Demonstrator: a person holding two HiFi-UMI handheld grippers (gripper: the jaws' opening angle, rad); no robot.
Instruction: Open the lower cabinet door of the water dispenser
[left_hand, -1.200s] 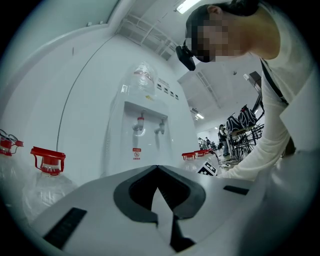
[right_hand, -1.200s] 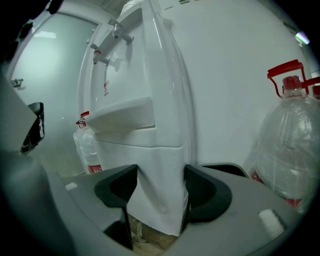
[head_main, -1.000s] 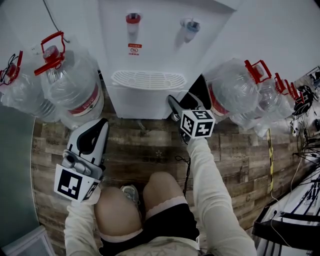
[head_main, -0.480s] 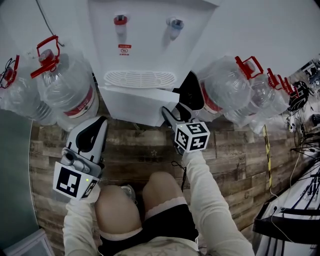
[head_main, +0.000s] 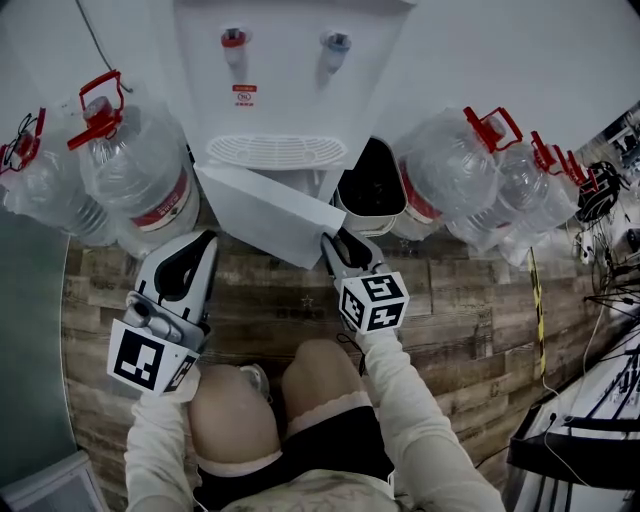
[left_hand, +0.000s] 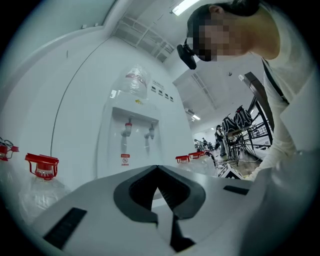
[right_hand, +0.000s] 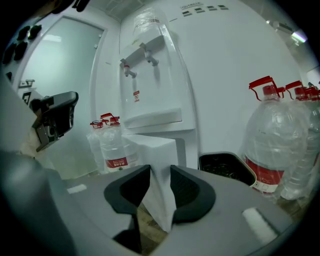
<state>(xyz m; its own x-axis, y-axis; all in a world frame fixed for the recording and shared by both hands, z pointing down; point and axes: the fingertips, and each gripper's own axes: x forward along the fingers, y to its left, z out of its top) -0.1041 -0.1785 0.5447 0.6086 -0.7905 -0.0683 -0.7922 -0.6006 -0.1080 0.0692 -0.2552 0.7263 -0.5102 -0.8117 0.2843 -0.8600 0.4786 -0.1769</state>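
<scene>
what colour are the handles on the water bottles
Red. The handles show best in the head view.

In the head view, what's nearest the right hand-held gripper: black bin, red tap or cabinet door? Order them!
1. cabinet door, gripped by the right hand-held gripper, jaws just closed further.
2. black bin, just behind, rightward.
3. red tap, up top.

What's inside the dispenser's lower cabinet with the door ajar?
Nothing of the interior shows. From above, the drip tray overhangs the opening behind the lower cabinet door; in the right gripper view the door itself covers nearly all of it.
</scene>
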